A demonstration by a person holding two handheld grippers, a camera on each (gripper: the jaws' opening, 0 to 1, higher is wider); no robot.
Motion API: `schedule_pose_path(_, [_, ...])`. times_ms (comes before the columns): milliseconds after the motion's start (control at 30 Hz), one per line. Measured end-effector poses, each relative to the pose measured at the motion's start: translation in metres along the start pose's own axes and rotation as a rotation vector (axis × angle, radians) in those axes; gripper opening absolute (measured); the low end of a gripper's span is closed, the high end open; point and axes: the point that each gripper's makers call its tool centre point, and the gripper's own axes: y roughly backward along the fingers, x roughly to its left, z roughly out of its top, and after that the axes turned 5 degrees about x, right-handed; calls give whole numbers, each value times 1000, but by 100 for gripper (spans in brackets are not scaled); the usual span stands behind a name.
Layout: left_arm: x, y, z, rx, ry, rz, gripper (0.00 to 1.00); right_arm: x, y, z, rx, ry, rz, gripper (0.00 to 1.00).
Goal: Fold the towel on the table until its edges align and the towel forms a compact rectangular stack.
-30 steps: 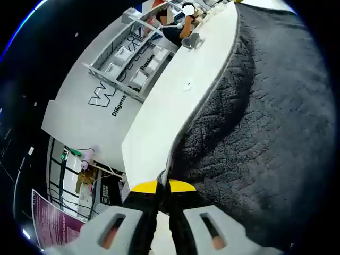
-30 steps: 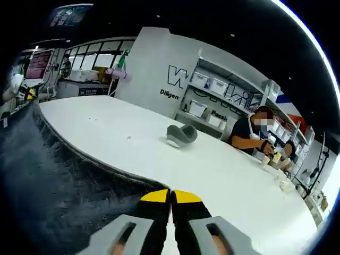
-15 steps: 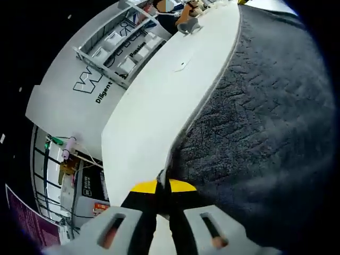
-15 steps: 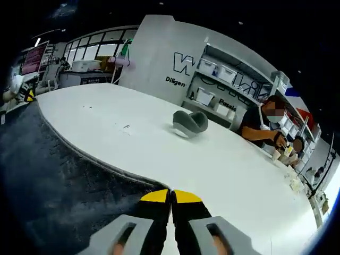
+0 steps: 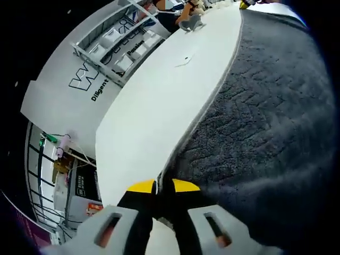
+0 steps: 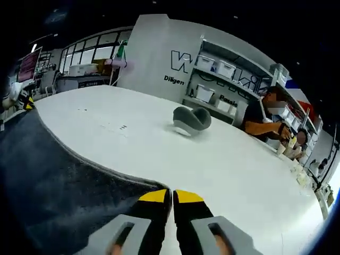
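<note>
Both tongs, left and right, clamped on corners of the dark grey pile towel spread over the white counter; uneven carrying risks misaligned edges.

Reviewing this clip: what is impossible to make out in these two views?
- Left gripper view: the dark towel runs off the right edge, so its full outline and fold count are cut off.
- Right gripper view: the towel corner at the right gripper is hidden by the closed jaws.
- Right gripper view: the wall lettering is cut off by shelving.
- Right gripper view: the small things before the seated person are too tiny to name.
</note>
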Motion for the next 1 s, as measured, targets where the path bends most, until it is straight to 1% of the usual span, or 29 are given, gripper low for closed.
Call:
schedule_pose_path(67, [9, 7, -3, 12, -22, 51, 22, -1, 7, 3, -10, -10, -6, 12])
schedule_pose_path(133, [16, 14, -2, -7, -27, 81, 26, -3, 16, 7, -27, -22, -14, 16])
schedule_pose_path(200, [25, 27, -3, -21, 2, 109, 26, -4, 27, 12, -52, -33, -18, 17])
schedule_pose_path(233, [27, 30, -3, -29, 16, 113, 26, -2, 33, 16, -73, -41, -15, 19])
schedule_pose_path(267, [31, 38, -1, -58, 62, 119, 27, -1, 39, 18, -87, -47, -12, 19])
schedule_pose_path(300, [32, 42, 0, -72, 84, 119, 28, 0, 43, 20, -92, -49, -12, 20])
schedule_pose_path(333, [33, 50, 2, -95, 128, 119, 28, 0, 50, 22, -105, -49, -12, 20])
schedule_pose_path(367, [34, 56, 2, -112, 152, 121, 29, -4, 52, 25, -117, -48, -13, 20])
schedule_pose_path(400, [34, 61, 4, -124, 162, 124, 29, -2, 58, 28, -132, -44, -12, 20])
schedule_pose_path(500, [32, 74, 6, -141, 152, 124, 31, 2, 75, 31, -150, -36, -18, 21])
schedule_pose_path(533, [32, 82, 8, -149, 141, 132, 31, 2, 83, 32, -157, -33, -29, 22])
schedule_pose_path(567, [32, 84, 8, -150, 141, 134, 32, -5, 86, 33, -159, -32, -38, 23])
schedule_pose_path(667, [33, 99, 13, -184, 158, 144, 32, -11, 95, 36, -169, -34, -44, 23])
schedule_pose_path(700, [33, 104, 15, -195, 171, 144, 32, -10, 97, 35, -160, -26, -51, 23])
schedule_pose_path(733, [32, 109, 16, -201, 172, 147, 32, -11, 97, 34, -139, 1, -60, 23])
schedule_pose_path(767, [31, 112, 17, -206, 167, 155, 32, -5, 100, 34, -135, 24, -72, 24])
schedule_pose_path(900, [29, 122, 20, -212, 147, 162, 32, 2, 105, 41, -145, 14, -74, 25])
schedule_pose_path(967, [30, 127, 21, -218, 148, 165, 32, -3, 101, 42, -140, 8, -69, 25])
schedule_pose_path(1000, [31, 129, 21, -221, 150, 167, 32, -2, 101, 40, -129, 6, -62, 25])
